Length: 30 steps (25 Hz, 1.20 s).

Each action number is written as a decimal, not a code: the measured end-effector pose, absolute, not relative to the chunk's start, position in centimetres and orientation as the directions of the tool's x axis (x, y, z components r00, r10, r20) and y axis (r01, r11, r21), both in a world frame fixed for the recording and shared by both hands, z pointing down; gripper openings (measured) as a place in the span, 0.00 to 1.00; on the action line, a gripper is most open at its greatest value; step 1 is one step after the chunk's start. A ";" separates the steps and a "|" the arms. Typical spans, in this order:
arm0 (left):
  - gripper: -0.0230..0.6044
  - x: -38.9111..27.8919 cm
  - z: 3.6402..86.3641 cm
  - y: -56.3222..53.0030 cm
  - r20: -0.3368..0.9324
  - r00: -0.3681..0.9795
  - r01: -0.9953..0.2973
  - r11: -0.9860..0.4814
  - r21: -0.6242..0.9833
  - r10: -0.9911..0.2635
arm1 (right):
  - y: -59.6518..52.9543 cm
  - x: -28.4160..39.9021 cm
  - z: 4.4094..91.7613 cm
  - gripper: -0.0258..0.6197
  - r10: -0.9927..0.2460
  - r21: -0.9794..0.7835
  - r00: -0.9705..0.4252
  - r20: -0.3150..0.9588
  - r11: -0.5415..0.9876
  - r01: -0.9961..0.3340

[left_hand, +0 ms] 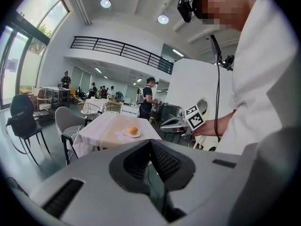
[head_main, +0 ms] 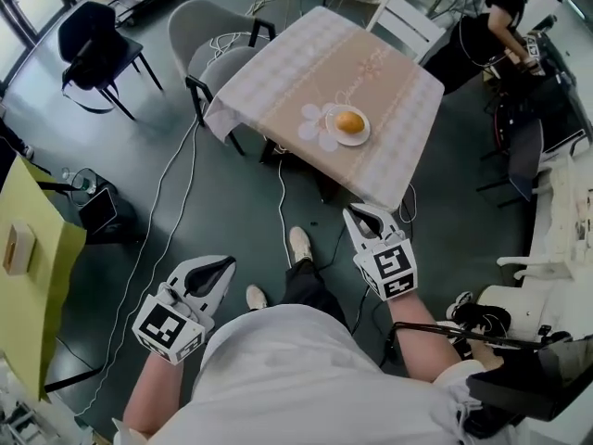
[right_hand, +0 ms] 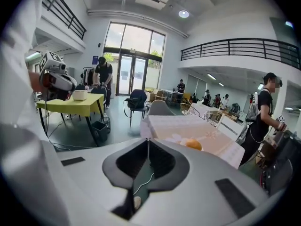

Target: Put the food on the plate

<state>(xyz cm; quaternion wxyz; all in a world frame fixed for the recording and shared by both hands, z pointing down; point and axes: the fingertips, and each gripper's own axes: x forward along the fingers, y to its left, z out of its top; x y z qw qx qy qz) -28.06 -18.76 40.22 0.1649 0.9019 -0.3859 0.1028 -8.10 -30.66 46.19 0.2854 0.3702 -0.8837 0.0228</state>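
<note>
A round orange-yellow food item [head_main: 349, 121] lies on a white plate [head_main: 363, 137] near the front edge of a table with a pale checked cloth [head_main: 306, 54]. Both grippers are held low in front of the person, short of the table and well apart from the plate. My left gripper [head_main: 225, 264] is shut with nothing in it, out over the floor. My right gripper [head_main: 367, 210] is also shut and empty, its tip near the table's front corner. The left gripper view shows the food [left_hand: 133, 131] far off, and the right gripper view shows the food [right_hand: 194, 144] beyond the shut jaws.
Grey chairs [head_main: 208, 35] stand at the table's left side and a white one [head_main: 408, 21] behind it. A yellow-green table [head_main: 32, 276] is at the left, a black chair [head_main: 93, 44] at the far left. Cables [head_main: 176, 202] run across the floor. A person [head_main: 491, 26] stands at the back right.
</note>
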 end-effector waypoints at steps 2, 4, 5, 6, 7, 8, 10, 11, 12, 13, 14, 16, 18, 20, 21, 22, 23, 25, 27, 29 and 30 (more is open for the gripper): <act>0.05 -28.4 40.1 -17.6 0.307 0.692 -0.720 -0.653 0.236 -0.653 | -28.3 -9.9 44.4 0.07 -0.639 0.178 -0.591 0.492 0.738 -0.651; 0.05 -28.4 39.9 -17.0 0.303 0.708 -0.704 -0.671 0.231 -0.638 | -26.5 -11.3 42.9 0.06 -0.638 0.186 -0.615 0.463 0.748 -0.637; 0.05 -28.3 39.7 -16.7 0.303 0.714 -0.696 -0.685 0.215 -0.631 | -25.6 -11.8 42.4 0.06 -0.636 0.187 -0.624 0.454 0.753 -0.631; 0.05 -28.3 39.6 -16.3 0.303 0.717 -0.691 -0.695 0.198 -0.627 | -24.6 -12.3 42.0 0.06 -0.632 0.186 -0.631 0.450 0.758 -0.625; 0.05 -28.5 39.5 -16.0 0.302 0.717 -0.691 -0.698 0.190 -0.628 | -23.8 -12.8 41.6 0.06 -0.628 0.186 -0.637 0.447 0.762 -0.621; 0.05 -28.7 39.3 -15.8 0.298 0.717 -0.692 -0.697 0.190 -0.630 | -23.2 -13.3 41.2 0.06 -0.627 0.185 -0.643 0.440 0.764 -0.618; 0.05 -29.0 39.1 -15.4 0.288 0.720 -0.690 -0.695 0.203 -0.631 | -22.2 -14.1 40.3 0.06 -0.626 0.184 -0.653 0.426 0.767 -0.615; 0.05 -28.9 39.0 -15.1 0.284 0.724 -0.686 -0.698 0.205 -0.629 | -21.7 -14.3 40.0 0.06 -0.626 0.186 -0.657 0.421 0.768 -0.613; 0.05 -28.8 38.9 -14.8 0.282 0.728 -0.682 -0.703 0.204 -0.624 | -21.3 -14.6 39.8 0.06 -0.626 0.191 -0.659 0.418 0.769 -0.610; 0.05 -28.7 38.9 -14.4 0.283 0.732 -0.677 -0.707 0.203 -0.620 | -20.9 -14.8 39.6 0.06 -0.626 0.196 -0.660 0.416 0.770 -0.607; 0.05 -28.8 38.9 -14.1 0.284 0.734 -0.674 -0.710 0.202 -0.616 | -20.5 -15.0 39.5 0.06 -0.627 0.201 -0.660 0.414 0.770 -0.605; 0.05 -29.1 38.9 -13.6 0.286 0.736 -0.673 -0.710 0.208 -0.614 | -19.7 -15.6 39.2 0.06 -0.624 0.202 -0.664 0.413 0.773 -0.601; 0.05 -29.5 38.7 -13.3 0.283 0.736 -0.673 -0.707 0.215 -0.615 | -19.0 -16.0 39.0 0.06 -0.621 0.204 -0.667 0.412 0.776 -0.597; 0.05 -29.7 38.7 -13.1 0.279 0.737 -0.673 -0.708 0.214 -0.616 | -18.6 -16.3 38.8 0.06 -0.619 0.208 -0.669 0.411 0.778 -0.593; 0.05 -29.8 38.7 -12.9 0.276 0.736 -0.673 -0.708 0.211 -0.618 | -18.4 -16.5 38.8 0.06 -0.617 0.209 -0.672 0.410 0.780 -0.589; 0.05 -29.9 38.6 -12.8 0.274 0.735 -0.675 -0.708 0.208 -0.620 | -18.2 -16.7 38.8 0.06 -0.613 0.210 -0.675 0.411 0.784 -0.585; 0.05 -29.9 38.6 -12.6 0.272 0.734 -0.676 -0.708 0.205 -0.622 | -18.0 -16.8 38.8 0.06 -0.609 0.209 -0.678 0.412 0.788 -0.580; 0.05 -29.8 38.7 -12.2 0.272 0.732 -0.678 -0.705 0.206 -0.625 | -17.5 -17.0 38.8 0.06 -0.601 0.206 -0.685 0.412 0.794 -0.572; 0.05 -29.8 38.8 -12.0 0.273 0.726 -0.685 -0.699 0.206 -0.631 | -17.2 -17.2 38.8 0.06 -0.594 0.207 -0.692 0.410 0.800 -0.564; 0.05 -29.9 38.8 -11.7 0.272 0.723 -0.688 -0.697 0.203 -0.635 | -17.0 -17.5 38.9 0.06 -0.587 0.212 -0.700 0.408 0.806 -0.553; 0.05 -29.8 38.9 -11.6 0.272 0.723 -0.689 -0.696 0.202 -0.636 | -16.9 -17.6 38.9 0.06 -0.584 0.213 -0.703 0.407 0.809 -0.549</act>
